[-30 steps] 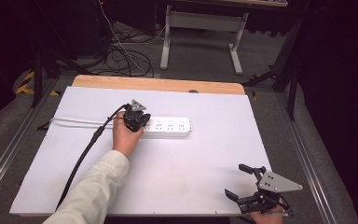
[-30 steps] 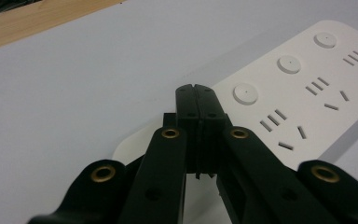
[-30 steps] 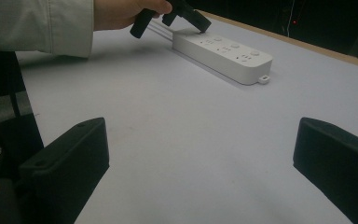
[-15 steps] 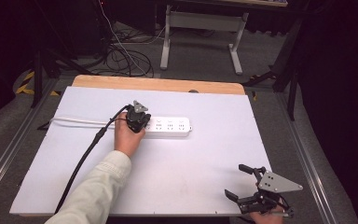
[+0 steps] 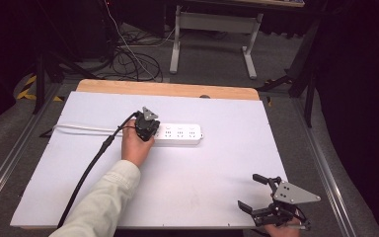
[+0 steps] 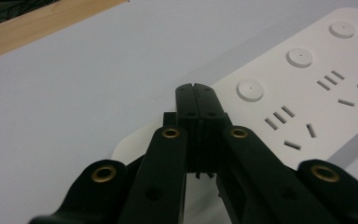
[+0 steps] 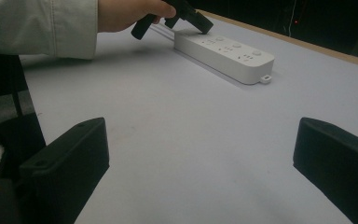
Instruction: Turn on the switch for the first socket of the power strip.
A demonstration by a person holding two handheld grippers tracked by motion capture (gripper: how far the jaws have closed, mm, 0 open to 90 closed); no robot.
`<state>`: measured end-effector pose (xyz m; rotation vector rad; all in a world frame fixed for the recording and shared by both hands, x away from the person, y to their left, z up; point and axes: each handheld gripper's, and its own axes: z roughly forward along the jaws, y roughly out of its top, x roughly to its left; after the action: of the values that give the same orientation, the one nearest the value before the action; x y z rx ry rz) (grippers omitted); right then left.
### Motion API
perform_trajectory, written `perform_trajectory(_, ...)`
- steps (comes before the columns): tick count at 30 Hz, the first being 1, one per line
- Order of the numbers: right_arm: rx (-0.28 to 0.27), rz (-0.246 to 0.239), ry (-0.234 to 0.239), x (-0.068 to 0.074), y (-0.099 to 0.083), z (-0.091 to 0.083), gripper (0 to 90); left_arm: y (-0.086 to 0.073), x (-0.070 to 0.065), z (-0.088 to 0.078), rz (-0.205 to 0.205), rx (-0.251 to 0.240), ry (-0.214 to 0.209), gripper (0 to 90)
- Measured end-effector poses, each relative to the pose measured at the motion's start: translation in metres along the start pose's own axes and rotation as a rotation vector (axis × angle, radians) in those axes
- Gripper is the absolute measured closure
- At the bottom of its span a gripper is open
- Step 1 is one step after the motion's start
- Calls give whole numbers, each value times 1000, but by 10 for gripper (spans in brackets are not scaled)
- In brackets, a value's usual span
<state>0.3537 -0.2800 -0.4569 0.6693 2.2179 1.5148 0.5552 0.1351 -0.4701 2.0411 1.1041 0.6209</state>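
A white power strip (image 5: 180, 134) (image 6: 307, 84) (image 7: 228, 53) lies flat across the middle of the white table top (image 5: 227, 163), with three round buttons and three sets of sockets on its top. My left gripper (image 5: 151, 130) (image 6: 196, 88) (image 7: 204, 25) is shut with nothing between its jaws, its tips right over the strip's left end beside the nearest round button. Whether they touch the strip I cannot tell. My right gripper (image 5: 249, 191) (image 7: 200, 140) rests open at the table's front right corner, far from the strip, its jaws wide apart and pointing towards it.
The strip's white cord (image 5: 79, 129) runs left across the table. A black cable (image 5: 94, 163) trails from the left gripper to the front edge. A wooden strip (image 5: 168, 89) borders the far edge; behind it stand a desk frame (image 5: 212, 29) and floor cables (image 5: 128, 59).
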Motion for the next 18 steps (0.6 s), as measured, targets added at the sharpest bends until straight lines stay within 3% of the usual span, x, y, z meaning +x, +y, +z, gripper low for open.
perform_trajectory(18,0,1,7,0,0,0,40,0,1,1,-5,3,-5,900)
